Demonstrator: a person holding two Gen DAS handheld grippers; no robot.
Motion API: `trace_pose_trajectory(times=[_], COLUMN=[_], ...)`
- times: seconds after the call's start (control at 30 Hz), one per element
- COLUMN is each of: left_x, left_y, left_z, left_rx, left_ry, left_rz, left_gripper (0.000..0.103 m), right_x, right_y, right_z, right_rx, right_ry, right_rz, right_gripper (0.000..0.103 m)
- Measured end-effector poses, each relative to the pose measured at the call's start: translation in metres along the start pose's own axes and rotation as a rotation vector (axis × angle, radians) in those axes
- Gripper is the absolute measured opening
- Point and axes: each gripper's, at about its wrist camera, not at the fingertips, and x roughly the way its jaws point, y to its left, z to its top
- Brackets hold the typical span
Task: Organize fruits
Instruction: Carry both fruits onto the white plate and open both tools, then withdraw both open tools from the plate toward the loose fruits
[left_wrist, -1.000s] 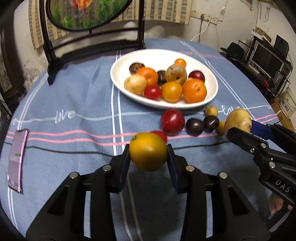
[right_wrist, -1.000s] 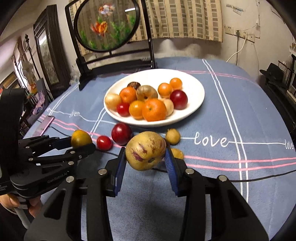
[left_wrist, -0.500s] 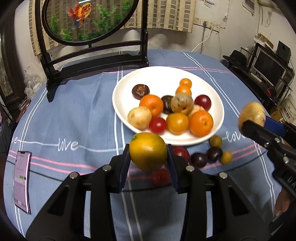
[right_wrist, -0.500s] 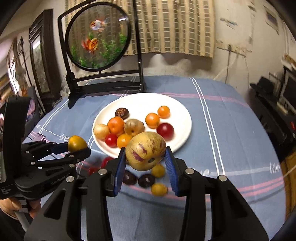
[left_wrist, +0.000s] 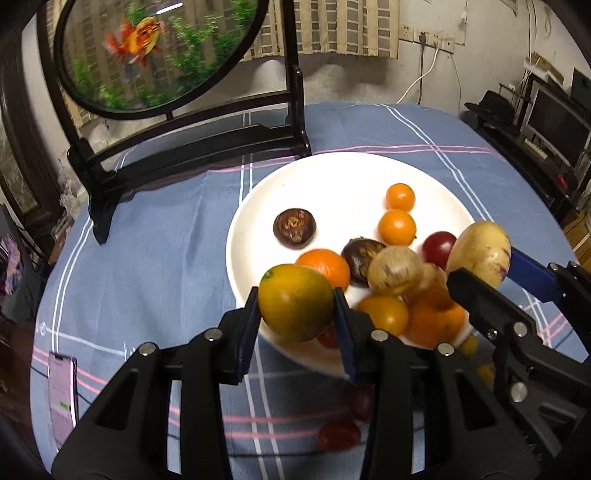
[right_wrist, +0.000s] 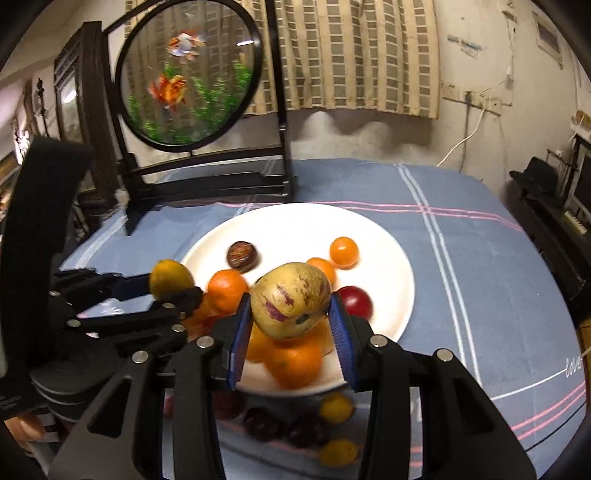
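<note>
My left gripper (left_wrist: 295, 317) is shut on a yellow-green orange (left_wrist: 295, 301) and holds it in the air over the near edge of the white plate (left_wrist: 332, 184). My right gripper (right_wrist: 291, 325) is shut on a yellow fruit with purple streaks (right_wrist: 291, 299), held over the plate's (right_wrist: 384, 266) near side. Each gripper shows in the other's view: the right one (left_wrist: 480, 273) at the right, the left one (right_wrist: 173, 284) at the left. The plate holds several oranges, dark fruits and a red one (right_wrist: 354, 302).
A round fish-picture screen on a black stand (left_wrist: 184, 147) stands behind the plate. Small red, dark and yellow fruits (right_wrist: 332, 406) lie on the blue cloth below the grippers. A phone (left_wrist: 61, 398) lies at the left edge. A desk with monitors (left_wrist: 554, 122) stands right.
Both grippers have risen and moved forward with their fruits, from above the loose fruits on the cloth to over the plate's near edge.
</note>
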Motion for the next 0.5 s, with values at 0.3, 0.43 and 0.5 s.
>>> trace_pose_trajectory(times=[0.3,0.43,0.5], left_x=[0.026,0.027,0.024], left_y=[-0.013,-0.007,-0.002], left_z=[0.013,0.014,0.014], left_rx=[0.031,0.016,0.002], left_ry=[-0.025,-0.024,-0.053], left_rz=[0.105,0.092,0.118], left_gripper=[0.06,0.076,0.088], right_x=[0.032,0.027,0.026], right_y=[-0.007,-0.005,-0.006], right_z=[-0.004,-0.004,-0.002], right_rx=[-0.052,-0.082,-0.088], right_ry=[0.046,0.009,0.009], right_rz=[-0.071,-0.122,-0.113], right_gripper=[0.044,0.052,0.055])
